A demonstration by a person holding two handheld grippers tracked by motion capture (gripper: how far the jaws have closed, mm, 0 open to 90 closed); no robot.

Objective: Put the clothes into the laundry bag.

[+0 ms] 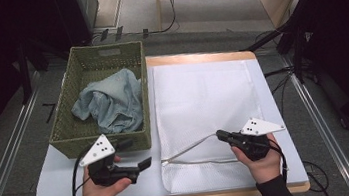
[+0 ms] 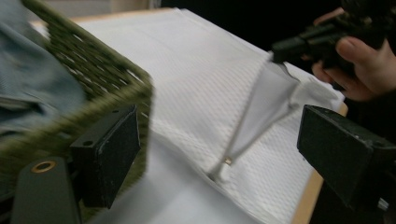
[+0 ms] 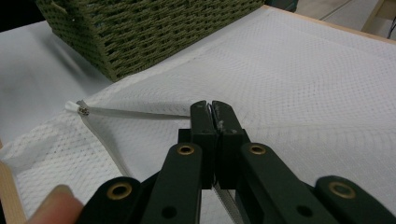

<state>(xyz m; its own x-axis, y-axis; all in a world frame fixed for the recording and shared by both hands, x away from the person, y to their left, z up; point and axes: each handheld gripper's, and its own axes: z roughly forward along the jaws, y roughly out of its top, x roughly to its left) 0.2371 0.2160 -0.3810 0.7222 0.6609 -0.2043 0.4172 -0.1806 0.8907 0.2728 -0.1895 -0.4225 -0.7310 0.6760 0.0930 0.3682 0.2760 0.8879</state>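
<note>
A white mesh laundry bag (image 1: 203, 99) lies flat on the table, and its near opening gapes. My right gripper (image 1: 221, 135) is shut on the upper edge of that opening and holds it a little off the lower layer. In the right gripper view the jaws (image 3: 212, 109) pinch the bag's zipper edge (image 3: 135, 113). My left gripper (image 1: 135, 154) stands open with nothing between its pads, just left of the opening and by the front right corner of the green woven basket (image 1: 97, 142). The left gripper view looks between the wide jaws (image 2: 219, 135) at the bag (image 2: 196, 84) and the zipper's end (image 2: 227, 161).
A crumpled blue cloth (image 1: 112, 103) lies inside the basket, which stands at the table's left side. The pale table top (image 1: 62, 187) has a wooden front edge close to both hands. Cables and stands sit on the floor around the table.
</note>
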